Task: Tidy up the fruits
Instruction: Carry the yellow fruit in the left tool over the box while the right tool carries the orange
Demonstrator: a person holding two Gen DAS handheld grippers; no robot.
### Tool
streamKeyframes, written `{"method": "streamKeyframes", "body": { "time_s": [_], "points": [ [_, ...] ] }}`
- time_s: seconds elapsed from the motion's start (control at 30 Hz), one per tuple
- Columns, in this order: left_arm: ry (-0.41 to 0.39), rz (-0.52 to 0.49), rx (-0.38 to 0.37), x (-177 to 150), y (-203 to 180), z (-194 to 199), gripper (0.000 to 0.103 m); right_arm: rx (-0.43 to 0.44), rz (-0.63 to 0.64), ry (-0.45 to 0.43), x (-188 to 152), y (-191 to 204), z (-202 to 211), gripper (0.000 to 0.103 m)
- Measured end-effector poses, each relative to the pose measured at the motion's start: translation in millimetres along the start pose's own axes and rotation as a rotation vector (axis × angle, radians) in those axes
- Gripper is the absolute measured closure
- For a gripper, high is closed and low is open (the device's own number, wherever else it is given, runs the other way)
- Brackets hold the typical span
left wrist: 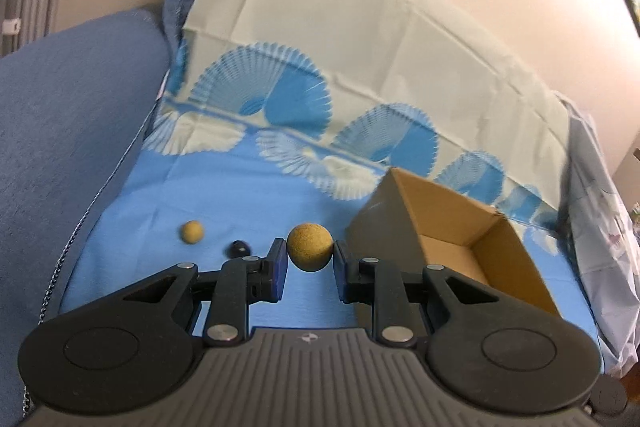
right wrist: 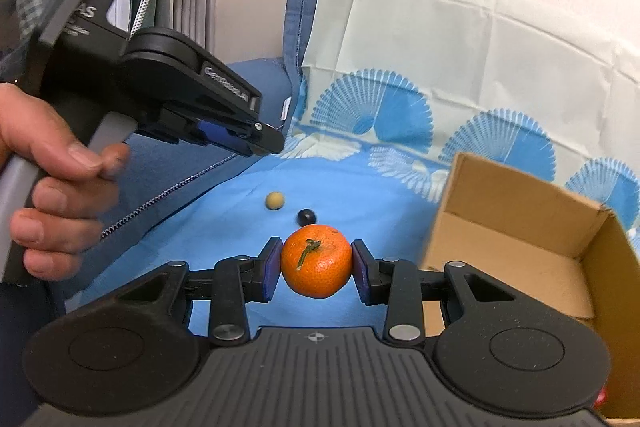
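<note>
The orange (right wrist: 316, 261) sat clamped between the pads of the right gripper (right wrist: 316, 265), stem facing the camera, held above the blue sheet (right wrist: 360, 195) just left of the box (right wrist: 532, 227). The tan ball (left wrist: 310, 247) was pinched the same way in the left gripper (left wrist: 310, 259), its pads touching both sides of it, with the box (left wrist: 452, 227) just to its right. In the right wrist view the left gripper (right wrist: 240, 139) showed from the side at the upper left, gripped by the hand (right wrist: 52, 179); the ball could not be seen there.

On the sheet (left wrist: 200, 195), beyond both grippers and toward its left edge, lay a small tan fruit (left wrist: 193, 231) (right wrist: 275, 201) and, near it on the right, a dark fruit (left wrist: 239, 248) (right wrist: 306, 216), apart from each other. The box stood open by the sheet's right edge, its inside bare as far as it showed. A blue cushion (left wrist: 76, 131) bordered the sheet's left edge, and the sheet's pale fan-printed part (left wrist: 340, 39) rose behind.
</note>
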State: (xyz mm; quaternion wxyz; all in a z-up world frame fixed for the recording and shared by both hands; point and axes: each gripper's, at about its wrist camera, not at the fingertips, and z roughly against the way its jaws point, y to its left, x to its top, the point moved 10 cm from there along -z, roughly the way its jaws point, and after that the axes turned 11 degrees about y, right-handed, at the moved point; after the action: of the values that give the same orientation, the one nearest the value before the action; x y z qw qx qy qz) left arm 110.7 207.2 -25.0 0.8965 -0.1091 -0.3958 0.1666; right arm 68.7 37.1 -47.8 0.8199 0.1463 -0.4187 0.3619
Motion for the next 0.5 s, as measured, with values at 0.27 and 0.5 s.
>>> {"method": "streamKeyframes", "body": {
  "time_s": [0.27, 0.5],
  "points": [
    [-0.026, -0.05, -0.052, -9.0, -27.4, 6.7, 0.076, -0.029, -0.072, -0.062, -3.6, -50.9, 37.8, 0.064],
    [-0.039, -0.106, -0.076, -13.4, -47.7, 2.6, 0.076, -0.145, -0.214, -0.164, 2.7, -139.1, 84.6, 0.064]
  ]
}}
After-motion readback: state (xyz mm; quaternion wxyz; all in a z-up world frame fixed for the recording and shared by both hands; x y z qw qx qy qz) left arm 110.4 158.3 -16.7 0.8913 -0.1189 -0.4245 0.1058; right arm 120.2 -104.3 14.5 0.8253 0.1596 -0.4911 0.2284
